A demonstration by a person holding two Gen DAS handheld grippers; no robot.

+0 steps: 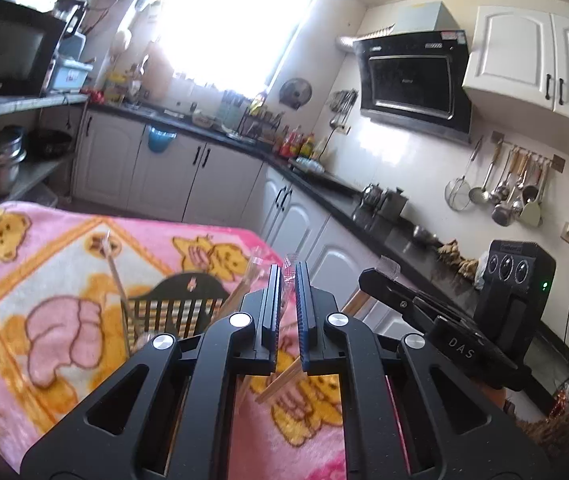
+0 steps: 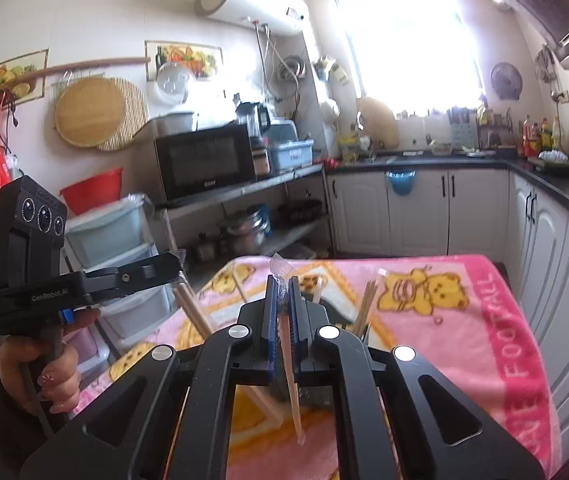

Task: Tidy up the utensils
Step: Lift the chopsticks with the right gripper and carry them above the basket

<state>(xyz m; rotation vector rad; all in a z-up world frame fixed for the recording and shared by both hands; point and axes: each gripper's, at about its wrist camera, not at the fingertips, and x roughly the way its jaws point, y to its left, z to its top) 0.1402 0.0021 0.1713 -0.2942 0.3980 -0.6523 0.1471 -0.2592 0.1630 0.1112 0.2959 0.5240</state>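
Note:
A black slotted utensil holder (image 1: pixel 176 308) stands on a pink cartoon blanket (image 1: pixel 44 300) and holds several wrapped wooden chopsticks (image 1: pixel 114 280). My left gripper (image 1: pixel 288 276) is shut on a wrapped pair of chopsticks (image 1: pixel 280 384), held above the blanket just right of the holder. My right gripper (image 2: pixel 283 284) is shut on another plastic-wrapped chopstick pair (image 2: pixel 292 392), held above the holder (image 2: pixel 364 332), which its fingers mostly hide. Each gripper shows in the other's view: the right one (image 1: pixel 380 280) also holds chopsticks, and so does the left one (image 2: pixel 176 268).
The blanket (image 2: pixel 464 340) covers a small table in a kitchen. White cabinets with a black counter (image 1: pixel 364 208) run along the right. A shelf with a microwave (image 2: pixel 204 160), pots and plastic drawers (image 2: pixel 116 240) stands to the left.

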